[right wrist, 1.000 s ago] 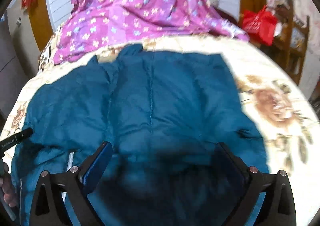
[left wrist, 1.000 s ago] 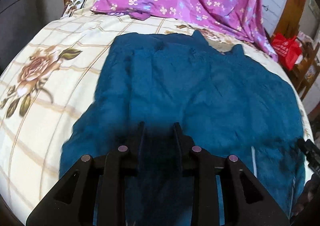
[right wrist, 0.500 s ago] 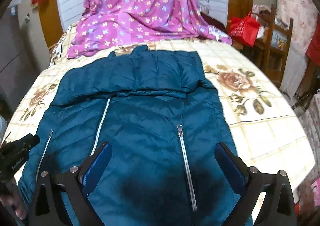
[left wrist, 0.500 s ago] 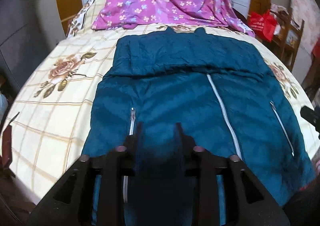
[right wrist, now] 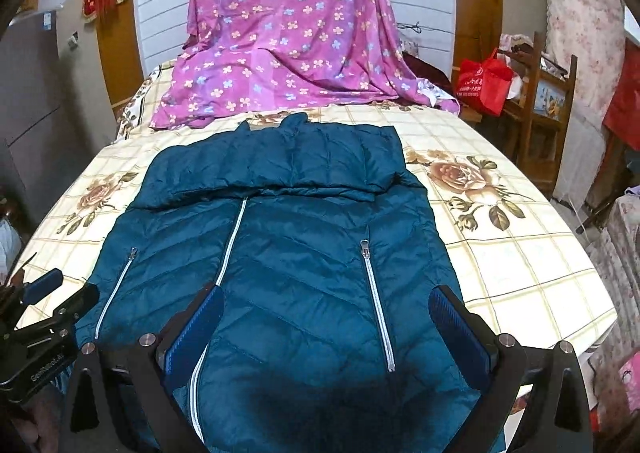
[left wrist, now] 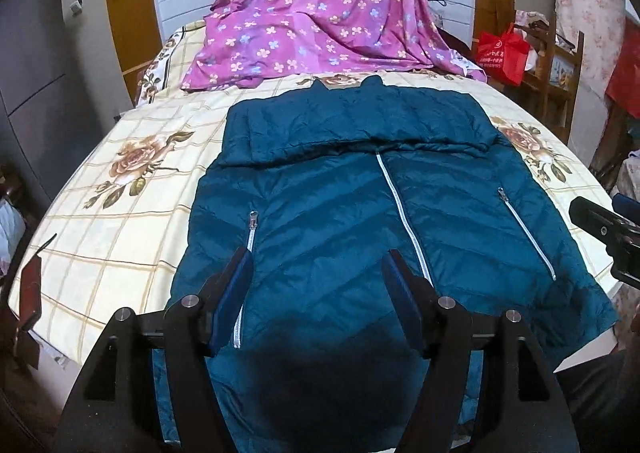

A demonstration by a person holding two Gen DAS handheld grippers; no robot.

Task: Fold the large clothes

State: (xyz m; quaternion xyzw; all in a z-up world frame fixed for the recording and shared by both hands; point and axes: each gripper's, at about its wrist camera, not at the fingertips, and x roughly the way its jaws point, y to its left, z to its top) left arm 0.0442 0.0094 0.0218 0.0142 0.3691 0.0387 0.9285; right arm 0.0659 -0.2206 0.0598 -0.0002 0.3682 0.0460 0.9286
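Note:
A teal quilted jacket (left wrist: 360, 213) lies flat on the bed, front up, white zippers showing, its top part folded over toward me; it also shows in the right wrist view (right wrist: 296, 245). My left gripper (left wrist: 320, 289) is open and empty above the jacket's near hem. My right gripper (right wrist: 326, 317) is open wide and empty above the near hem. The right gripper shows at the right edge of the left wrist view (left wrist: 604, 229); the left one shows at the lower left of the right wrist view (right wrist: 44, 313).
The bed (left wrist: 120, 213) has a cream checked sheet with roses. A purple flowered cloth (left wrist: 320, 13) hangs over the far end. A red bag (left wrist: 502, 53) and wooden shelves (right wrist: 548, 113) stand at the right. A grey cabinet (left wrist: 32, 93) stands at the left.
Both grippers have pulled back toward the near bed edge and risen. The left gripper, shut on jacket cloth before, has opened and let go. The jacket now lies spread with its zippers showing.

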